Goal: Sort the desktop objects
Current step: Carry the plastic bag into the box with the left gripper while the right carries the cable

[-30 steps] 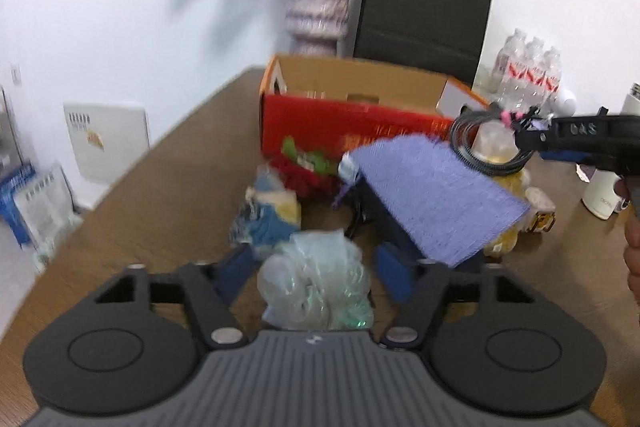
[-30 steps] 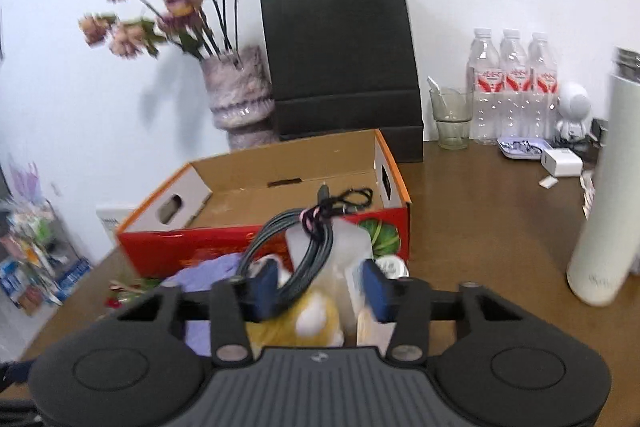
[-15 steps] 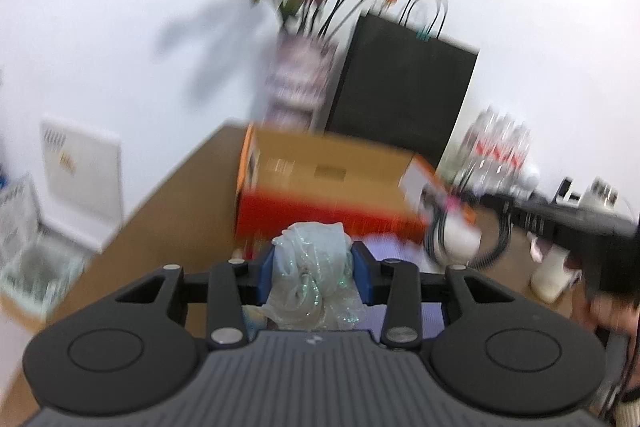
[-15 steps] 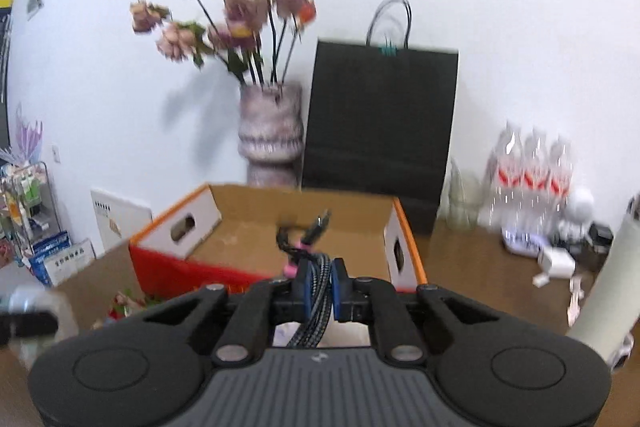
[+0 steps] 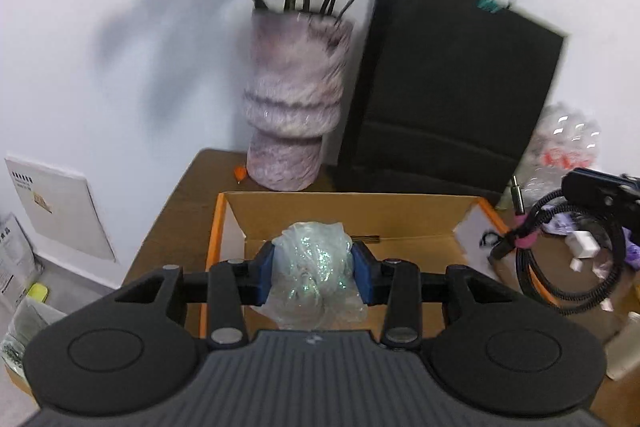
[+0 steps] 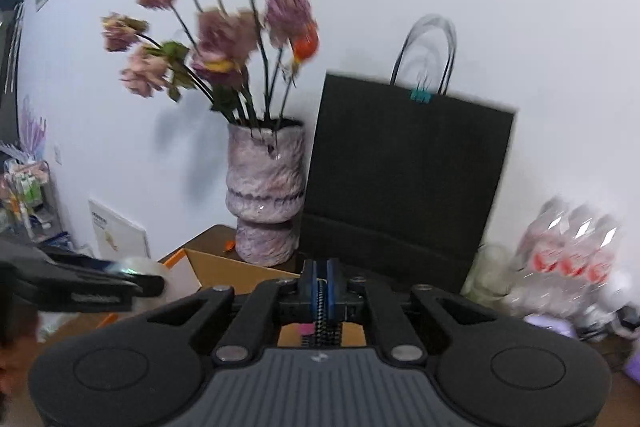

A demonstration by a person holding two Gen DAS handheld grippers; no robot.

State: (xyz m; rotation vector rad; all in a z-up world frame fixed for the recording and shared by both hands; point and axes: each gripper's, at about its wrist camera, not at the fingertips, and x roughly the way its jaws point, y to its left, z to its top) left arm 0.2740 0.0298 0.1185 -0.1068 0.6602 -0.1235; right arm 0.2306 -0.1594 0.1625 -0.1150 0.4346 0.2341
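Both my grippers have risen from the clutter to the open orange-edged cardboard box [image 5: 360, 215]; left gripper [image 5: 314, 273] clamps one crinkled clear plastic bundle [image 5: 316, 275] above it; right gripper [image 6: 320, 285], just closed, pinches one coiled black braided cable [image 5: 576, 251].

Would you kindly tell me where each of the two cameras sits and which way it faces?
Left wrist: rides the left gripper, looking forward and down into the orange-edged cardboard box; its pads clamp a crumpled clear plastic bag.
Right wrist: rides the right gripper, facing the wall; its pads pinch a black braided cable.
Shared: the mottled pink ceramic vase, the black paper bag, and each view shows the other gripper.
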